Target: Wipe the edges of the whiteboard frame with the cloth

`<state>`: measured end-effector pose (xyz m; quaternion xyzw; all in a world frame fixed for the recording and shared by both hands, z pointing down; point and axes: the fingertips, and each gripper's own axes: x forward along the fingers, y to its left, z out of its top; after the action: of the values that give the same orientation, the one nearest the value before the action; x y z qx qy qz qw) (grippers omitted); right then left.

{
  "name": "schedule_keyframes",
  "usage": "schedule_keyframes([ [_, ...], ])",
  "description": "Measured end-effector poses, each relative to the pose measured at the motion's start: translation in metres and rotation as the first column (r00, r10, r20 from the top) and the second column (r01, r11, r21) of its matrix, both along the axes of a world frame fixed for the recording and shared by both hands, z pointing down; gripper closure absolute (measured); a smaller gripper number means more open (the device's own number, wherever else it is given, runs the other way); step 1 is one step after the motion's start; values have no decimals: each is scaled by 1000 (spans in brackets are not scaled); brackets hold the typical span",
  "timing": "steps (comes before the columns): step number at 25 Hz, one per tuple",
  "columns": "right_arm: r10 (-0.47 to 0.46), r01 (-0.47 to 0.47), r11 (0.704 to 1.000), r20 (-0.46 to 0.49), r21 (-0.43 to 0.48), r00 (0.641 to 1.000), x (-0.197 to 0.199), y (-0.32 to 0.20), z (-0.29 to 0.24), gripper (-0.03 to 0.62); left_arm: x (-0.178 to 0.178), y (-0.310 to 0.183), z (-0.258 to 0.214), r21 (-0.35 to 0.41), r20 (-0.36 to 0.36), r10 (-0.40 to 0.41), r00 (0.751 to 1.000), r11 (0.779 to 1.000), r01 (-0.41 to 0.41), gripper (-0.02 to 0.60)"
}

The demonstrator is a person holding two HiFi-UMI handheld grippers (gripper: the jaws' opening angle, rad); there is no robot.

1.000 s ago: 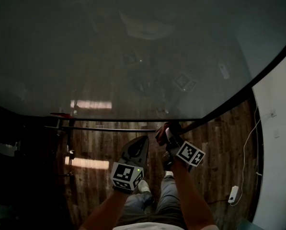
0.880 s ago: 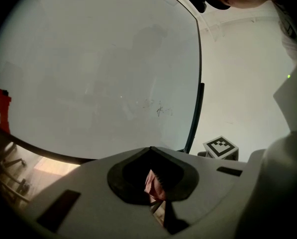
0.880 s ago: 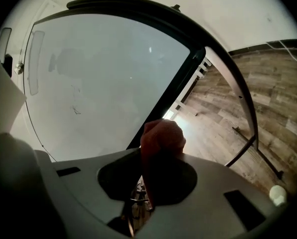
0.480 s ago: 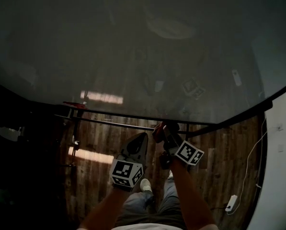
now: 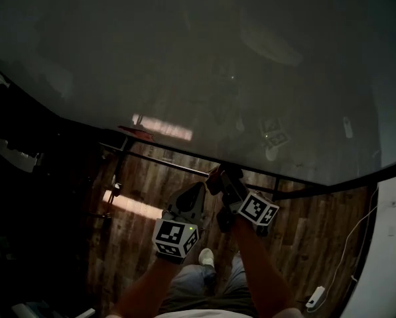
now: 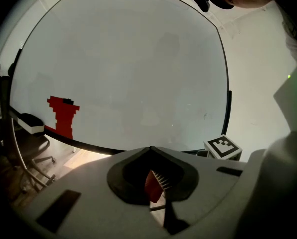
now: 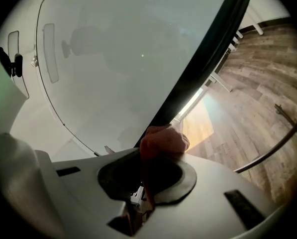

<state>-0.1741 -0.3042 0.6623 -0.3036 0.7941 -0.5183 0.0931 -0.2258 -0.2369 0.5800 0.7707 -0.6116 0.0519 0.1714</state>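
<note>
In the head view, both grippers are hanging under the lower rim of the whiteboard [image 5: 198, 65]. The left gripper [image 5: 196, 192] is pointing up just short of the dark frame [image 5: 304, 183]. The right gripper [image 5: 219, 177] is holding a reddish cloth [image 5: 214, 179] up at that edge, above the wooden floor [image 5: 144, 244]. In the left gripper view, the jaws are lying together with nothing between them, facing the board, which is carrying a red shape [image 6: 63, 116] near its lower rim. In the right gripper view, the jaws are clamping the cloth, whose bunched end is touching the black frame
</note>
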Motion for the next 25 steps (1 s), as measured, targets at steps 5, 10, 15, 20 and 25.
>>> schedule_keyframes([
  [5, -51, 51, 999, 10, 6, 999, -38, 6, -1, 546, -27, 9, -2, 9, 8, -40, 999, 999, 40, 574],
  [10, -103, 103, 995, 21, 15, 994, -73, 11, -6, 546, -48, 18, -4, 12, 12, -74, 997, 997, 74, 574],
  [15, -143, 143, 990, 37, 20, 989, -93, 18, -12, 546, -58, 27, -7, 14, 13, -98, 995, 995, 98, 574],
  [20, -188, 187, 982, 24, 21, 982, -99, 33, -17, 546, -61, 35, -9, 12, 9, -103, 995, 995, 103, 574],
  [25, -199, 201, 976, -31, 82, 980, -75, 51, -46, 546, -43, 42, -22, 7, 10, -68, 998, 998, 68, 574],
])
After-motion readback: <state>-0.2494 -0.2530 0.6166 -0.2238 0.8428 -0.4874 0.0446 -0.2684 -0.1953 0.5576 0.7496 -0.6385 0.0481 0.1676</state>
